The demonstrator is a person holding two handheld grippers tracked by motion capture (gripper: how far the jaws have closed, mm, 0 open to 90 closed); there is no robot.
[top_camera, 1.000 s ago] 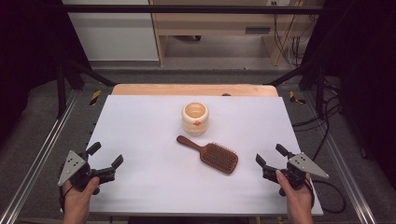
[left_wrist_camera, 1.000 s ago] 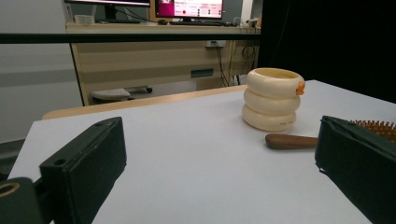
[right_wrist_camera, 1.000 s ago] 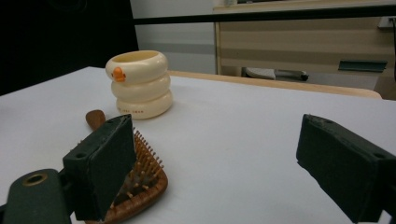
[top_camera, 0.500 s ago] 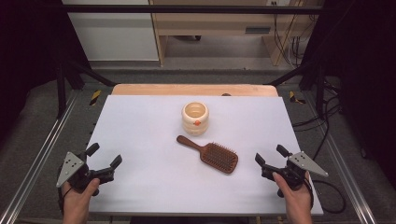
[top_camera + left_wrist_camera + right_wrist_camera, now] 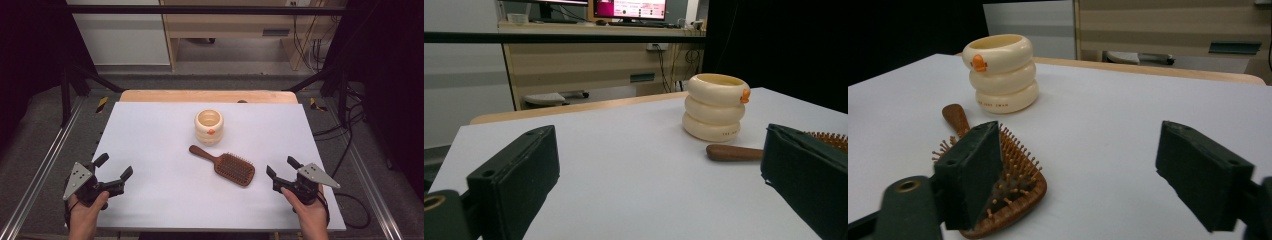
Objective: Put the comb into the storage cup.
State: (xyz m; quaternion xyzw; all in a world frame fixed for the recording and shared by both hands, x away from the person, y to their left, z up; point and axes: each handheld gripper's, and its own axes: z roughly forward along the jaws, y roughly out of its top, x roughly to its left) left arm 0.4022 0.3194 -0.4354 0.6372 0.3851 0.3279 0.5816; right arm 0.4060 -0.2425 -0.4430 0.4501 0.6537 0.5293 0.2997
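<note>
Now both grippers hovering open, empty: left gripper (image 5: pixel 111 174), right gripper (image 5: pixel 281 168) jaws just narrowing slightly beside hairbrush (image 5: pixel 225 164); next, probably reaching for brush.

The table (image 5: pixel 160 130) is white, with a light wood strip along its far edge. The cup (image 5: pixel 209 127) is a creamy pale yellow, and it has a small orange spot near the top. The hairbrush (image 5: pixel 227 165) is brown wood with a reddish shine, and its bristles are light orange-brown. The left gripper (image 5: pixel 111 171) and the right gripper (image 5: pixel 280 167) are black, each with a grey plate on top.
</note>
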